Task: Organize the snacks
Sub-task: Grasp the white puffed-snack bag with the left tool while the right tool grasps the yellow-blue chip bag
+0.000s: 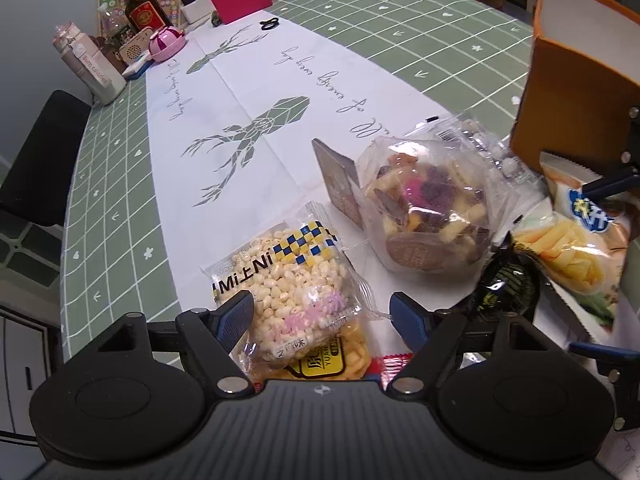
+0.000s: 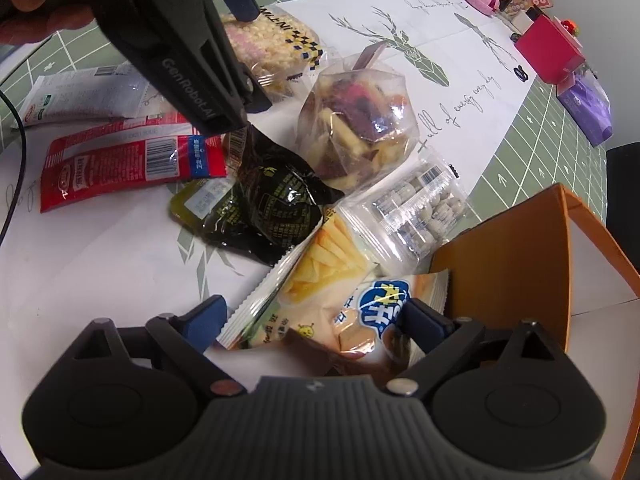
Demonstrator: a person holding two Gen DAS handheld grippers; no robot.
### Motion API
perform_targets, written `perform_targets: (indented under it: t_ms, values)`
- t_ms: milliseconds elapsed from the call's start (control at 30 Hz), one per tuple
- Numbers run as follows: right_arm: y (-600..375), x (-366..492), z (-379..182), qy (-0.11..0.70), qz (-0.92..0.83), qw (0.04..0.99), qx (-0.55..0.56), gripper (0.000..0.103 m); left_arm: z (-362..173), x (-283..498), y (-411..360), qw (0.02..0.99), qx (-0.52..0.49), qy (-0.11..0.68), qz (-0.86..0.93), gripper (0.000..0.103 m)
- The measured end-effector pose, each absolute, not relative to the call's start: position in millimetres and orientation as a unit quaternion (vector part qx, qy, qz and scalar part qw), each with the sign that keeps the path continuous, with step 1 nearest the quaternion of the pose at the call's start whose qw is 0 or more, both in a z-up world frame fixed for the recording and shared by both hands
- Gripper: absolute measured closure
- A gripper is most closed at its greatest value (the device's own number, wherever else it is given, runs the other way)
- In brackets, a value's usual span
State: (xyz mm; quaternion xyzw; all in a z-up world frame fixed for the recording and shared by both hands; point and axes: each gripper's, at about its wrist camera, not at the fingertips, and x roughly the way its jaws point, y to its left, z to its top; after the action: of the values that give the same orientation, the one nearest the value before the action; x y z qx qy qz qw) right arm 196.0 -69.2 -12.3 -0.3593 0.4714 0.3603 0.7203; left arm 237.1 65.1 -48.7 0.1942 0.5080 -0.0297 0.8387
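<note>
The left gripper (image 1: 322,312) straddles the rice-puff packet (image 1: 280,280) unclenched at lower centre; the right gripper (image 2: 314,320) gapes around the chips bag (image 2: 320,280).

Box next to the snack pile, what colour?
Orange box, white inside; clearest in the right wrist view.

Orange box (image 1: 576,92) cut off by the right edge. Yellow snack pack (image 1: 320,360) mostly hidden under the puffed-rice pack (image 1: 280,280). Brown packet (image 2: 320,354) half hidden behind the right gripper (image 2: 316,320). Print on far bottles (image 1: 92,64) too small to read.
</note>
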Motion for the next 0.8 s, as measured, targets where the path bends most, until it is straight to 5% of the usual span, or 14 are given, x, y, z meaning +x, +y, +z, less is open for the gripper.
perform_targets:
  t_ms: [167,567,800]
  values:
    - [-72.9,193.0,-13.8,0.466,0.352,0.723,-0.369,0.019,-50.6,235.1,68.8,0.844,0.185,0.504,-0.011,0.02]
    - [-82.1,172.6,-2.7,0.461,0.353,0.713,-0.392,0.04,-23.1,198.0,63.6,0.847,0.208,0.489,-0.031,0.071]
    - [-97.7,154.4,8.3,0.473,0.37,0.706,-0.375,0.045,-8.8,161.0,48.9,0.845,0.235,0.476,-0.068,0.077]
